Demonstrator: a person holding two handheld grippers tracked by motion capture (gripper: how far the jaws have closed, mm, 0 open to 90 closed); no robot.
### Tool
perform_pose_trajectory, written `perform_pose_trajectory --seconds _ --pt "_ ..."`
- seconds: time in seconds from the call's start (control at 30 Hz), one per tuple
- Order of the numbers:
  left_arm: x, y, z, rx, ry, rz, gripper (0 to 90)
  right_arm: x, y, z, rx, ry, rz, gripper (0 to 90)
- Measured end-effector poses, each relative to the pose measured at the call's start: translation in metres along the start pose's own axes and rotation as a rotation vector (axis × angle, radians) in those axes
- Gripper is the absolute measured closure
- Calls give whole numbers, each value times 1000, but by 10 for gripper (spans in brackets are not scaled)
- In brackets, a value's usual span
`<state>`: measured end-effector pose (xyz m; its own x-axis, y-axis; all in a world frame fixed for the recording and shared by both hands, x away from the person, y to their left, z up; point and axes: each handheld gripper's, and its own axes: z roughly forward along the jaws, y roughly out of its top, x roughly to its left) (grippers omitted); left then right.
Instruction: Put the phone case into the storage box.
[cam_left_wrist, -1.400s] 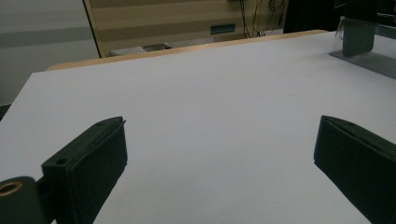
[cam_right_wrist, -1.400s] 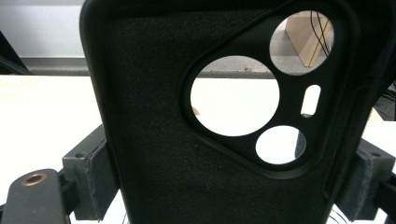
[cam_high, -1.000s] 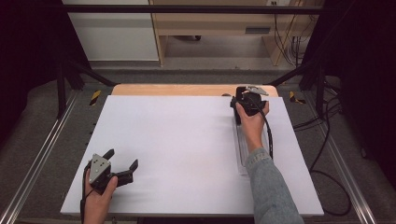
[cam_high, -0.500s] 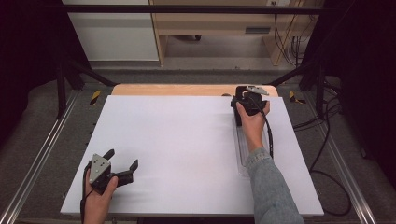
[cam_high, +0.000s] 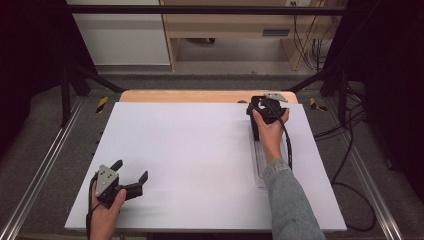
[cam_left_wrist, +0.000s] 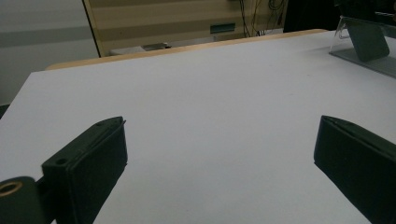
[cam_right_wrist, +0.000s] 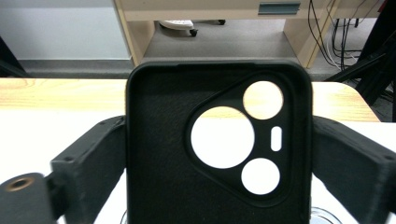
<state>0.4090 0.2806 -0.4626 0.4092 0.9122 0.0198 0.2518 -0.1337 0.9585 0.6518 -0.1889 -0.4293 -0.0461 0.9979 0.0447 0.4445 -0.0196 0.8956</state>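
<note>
Grippers: two; left gripper (cam_high: 132, 177) near the front left corner of the white board (cam_high: 190, 160), right gripper (cam_high: 260, 107) at the far right edge; well apart
Left gripper state: jaws spread wide over bare board in the left gripper view (cam_left_wrist: 219, 154); nothing between them
Right gripper state: jaws have just been opening; one phone case (cam_right_wrist: 219, 144) stands between them in the right gripper view; jaws sit just beside its two side edges; whether the pads press it, cannot tell
Phone case: one; black; upright, inner face toward the camera; one three-cornered camera cutout with three round holes and one small slot; board and wooden table edge (cam_right_wrist: 60, 93) show through the holes
Case location: far right of the board, at the far end of the clear tray (cam_high: 260, 165); in the left gripper view it leans at the top right (cam_left_wrist: 369, 39)
Tray: one; clear, long, flat; lies along the right side of the board under the right forearm (cam_high: 287, 200); contents cannot tell
Hands: two; one on each gripper
Board: one; white; on the wooden table
</note>
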Motion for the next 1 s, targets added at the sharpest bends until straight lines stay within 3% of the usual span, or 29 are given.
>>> perform_pose_trajectory --seconds 1.0 --pt "0 0 -1 0 3 -1 27 2 11 -15 -44 7 6 44"
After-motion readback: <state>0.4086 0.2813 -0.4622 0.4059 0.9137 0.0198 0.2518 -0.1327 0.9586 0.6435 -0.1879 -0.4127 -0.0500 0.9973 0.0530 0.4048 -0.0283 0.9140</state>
